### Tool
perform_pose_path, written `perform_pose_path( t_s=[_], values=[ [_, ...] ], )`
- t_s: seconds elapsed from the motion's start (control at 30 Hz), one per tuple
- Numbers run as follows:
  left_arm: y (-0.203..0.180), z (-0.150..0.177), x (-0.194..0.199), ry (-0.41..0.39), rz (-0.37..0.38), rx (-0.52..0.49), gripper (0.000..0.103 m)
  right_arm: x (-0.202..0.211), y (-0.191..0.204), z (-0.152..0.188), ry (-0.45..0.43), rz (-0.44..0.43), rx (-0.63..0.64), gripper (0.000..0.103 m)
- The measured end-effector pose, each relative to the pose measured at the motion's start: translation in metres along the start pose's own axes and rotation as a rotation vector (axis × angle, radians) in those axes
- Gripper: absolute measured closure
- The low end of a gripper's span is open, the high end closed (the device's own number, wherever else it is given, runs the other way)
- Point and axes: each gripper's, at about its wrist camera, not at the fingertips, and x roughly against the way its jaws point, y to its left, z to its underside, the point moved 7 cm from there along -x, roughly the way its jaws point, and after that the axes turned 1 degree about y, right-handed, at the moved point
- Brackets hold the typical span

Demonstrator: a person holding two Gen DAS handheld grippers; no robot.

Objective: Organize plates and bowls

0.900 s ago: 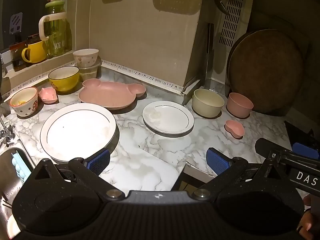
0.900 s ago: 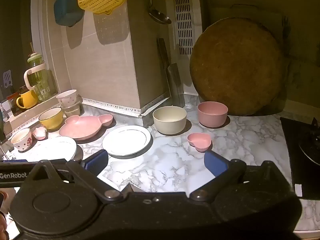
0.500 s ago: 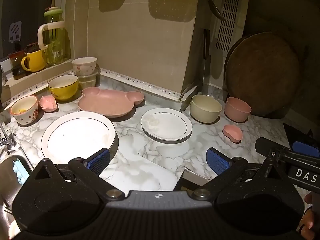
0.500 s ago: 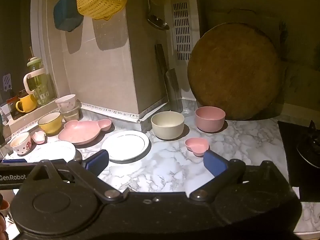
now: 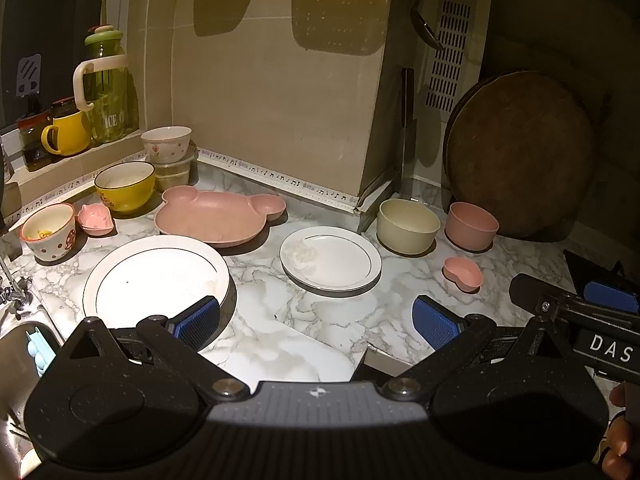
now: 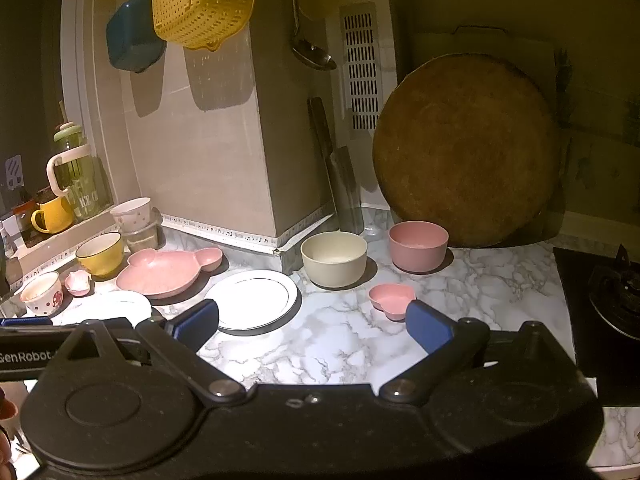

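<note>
On the marble counter lie a large white plate (image 5: 156, 276), a small white plate (image 5: 330, 257) (image 6: 253, 299) and a pink bear-shaped plate (image 5: 218, 216) (image 6: 164, 270). A cream bowl (image 5: 408, 226) (image 6: 334, 258), a pink bowl (image 5: 472, 224) (image 6: 418, 245) and a small pink heart dish (image 5: 463, 273) (image 6: 392, 300) stand to the right. At far left are a yellow bowl (image 5: 125, 185), a spotted bowl (image 5: 50, 236) and a small pink dish (image 5: 95, 220). My left gripper (image 5: 316, 322) and right gripper (image 6: 312, 320) hover open above the counter's front, nothing between their fingers.
A round wooden board (image 6: 464, 152) leans on the back wall. A sink (image 5: 16, 344) lies at the left, a stove (image 6: 608, 296) at the right. A yellow mug (image 5: 68, 134) and green jug (image 5: 106, 92) stand on the ledge. Baskets (image 6: 204, 4) hang above.
Both views have tilted up and drawn back a little: the dishes sit lower in frame and more of the wall and hanging baskets shows. Both grippers stay open.
</note>
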Motion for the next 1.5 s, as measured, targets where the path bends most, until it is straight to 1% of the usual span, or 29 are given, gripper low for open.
perform_pose_path(
  t_s=[0.2,0.87,1.5],
  values=[
    [-0.002,-0.001,0.001,-0.005,-0.002,-0.003,0.000,0.001,0.000,-0.001,-0.008,-0.001,-0.001,0.005],
    [0.002,-0.007,0.003,-0.030,0.004,-0.002,0.000,0.002,0.002,-0.002,-0.029,0.002,-0.001,0.005],
    [0.004,-0.013,0.009,-0.083,0.017,-0.005,0.000,0.006,0.004,-0.006,-0.077,0.012,0.002,0.005]
  ],
)
